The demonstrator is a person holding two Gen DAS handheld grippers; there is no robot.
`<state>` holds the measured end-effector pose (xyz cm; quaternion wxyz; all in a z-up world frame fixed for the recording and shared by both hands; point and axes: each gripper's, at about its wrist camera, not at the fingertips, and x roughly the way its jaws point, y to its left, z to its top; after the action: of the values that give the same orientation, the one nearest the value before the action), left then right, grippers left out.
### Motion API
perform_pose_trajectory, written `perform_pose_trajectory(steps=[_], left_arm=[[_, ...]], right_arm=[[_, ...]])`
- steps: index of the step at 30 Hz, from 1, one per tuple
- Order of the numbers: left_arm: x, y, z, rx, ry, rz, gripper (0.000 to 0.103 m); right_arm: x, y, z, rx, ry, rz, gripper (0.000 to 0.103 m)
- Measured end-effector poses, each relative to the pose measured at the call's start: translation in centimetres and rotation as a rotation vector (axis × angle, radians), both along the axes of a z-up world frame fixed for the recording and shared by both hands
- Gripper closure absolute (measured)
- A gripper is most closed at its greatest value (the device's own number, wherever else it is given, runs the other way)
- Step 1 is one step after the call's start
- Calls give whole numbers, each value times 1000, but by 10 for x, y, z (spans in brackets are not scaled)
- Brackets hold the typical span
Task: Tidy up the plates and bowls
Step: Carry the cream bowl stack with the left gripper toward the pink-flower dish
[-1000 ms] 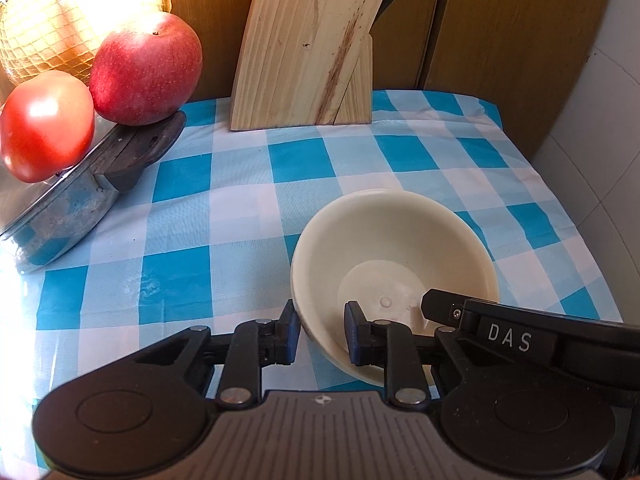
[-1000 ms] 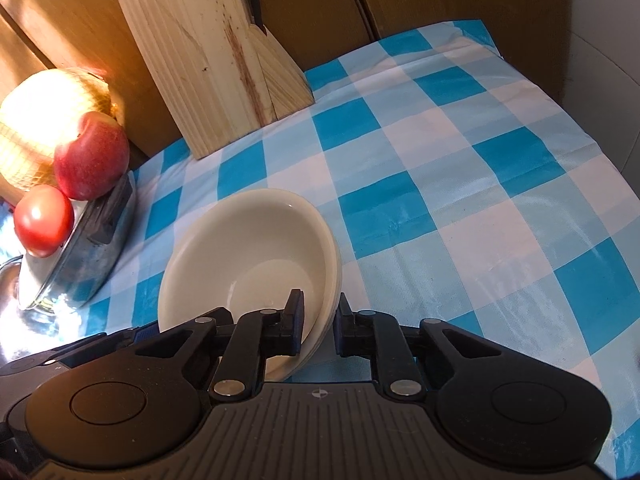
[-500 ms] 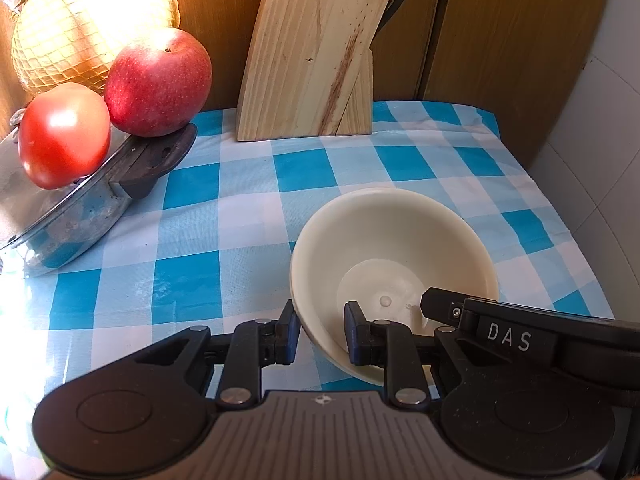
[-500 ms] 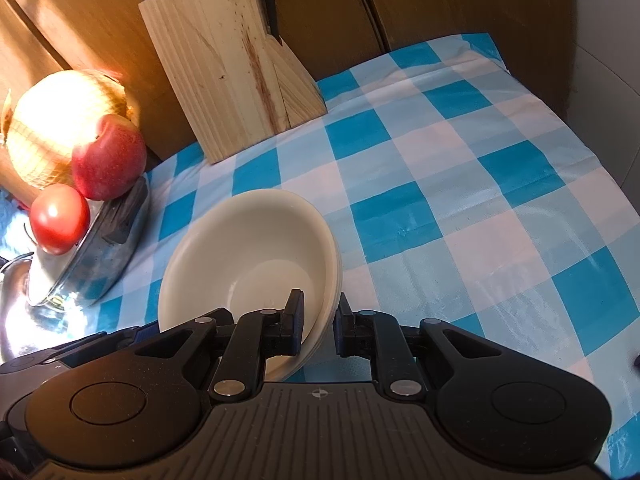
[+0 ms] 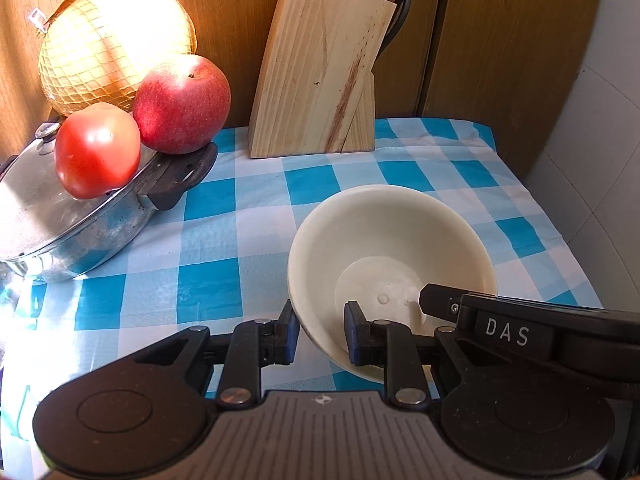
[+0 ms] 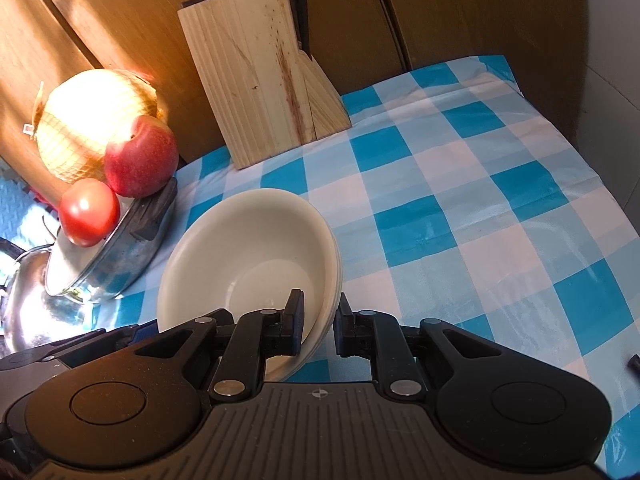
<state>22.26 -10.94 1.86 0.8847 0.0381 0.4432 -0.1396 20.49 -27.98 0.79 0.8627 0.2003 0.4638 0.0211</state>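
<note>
**Two grippers pinching one stack of cream bowls**

From the left wrist camera, the left gripper (image 5: 318, 332) is clamping the near left rim of the cream bowl (image 5: 394, 248), with one finger outside the wall and the other inside the cavity. The bowl is sitting over the blue-and-white checked tablecloth (image 5: 208, 208), though whether it is resting on the cloth or lifted just clear of it cannot be told. The right gripper's black body, lettered "DAS", is reaching in from the right and lying over the bowl's near right rim. Behind the bowl, a wooden knife block (image 5: 320, 76) is standing upright against the wood panelling. To the left, a steel lidded pot (image 5: 76, 228) is carrying a tomato (image 5: 96, 150) and a red apple (image 5: 182, 104) on its lid, with a netted yellow fruit (image 5: 114, 46) behind them.

From the right wrist camera, the right gripper (image 6: 320, 324) is gripping the bowl (image 6: 248, 252) at its near right rim, one finger inside and one outside. Here the rim is showing layered edges, so several nested bowls are making up the stack. The stack is tilting slightly, near the pot (image 6: 116, 256) and well apart from the knife block (image 6: 256, 68). The tablecloth (image 6: 460, 208) is lying bare to the right.
</note>
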Motion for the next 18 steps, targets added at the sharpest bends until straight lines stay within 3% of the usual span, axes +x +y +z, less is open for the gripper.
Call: perform_pose_trajectory(steps=[18], left_arm=[[-22,17,17,-5,-37,3,85]], right_arm=[[-17,16,15,-10,-35,46,82]])
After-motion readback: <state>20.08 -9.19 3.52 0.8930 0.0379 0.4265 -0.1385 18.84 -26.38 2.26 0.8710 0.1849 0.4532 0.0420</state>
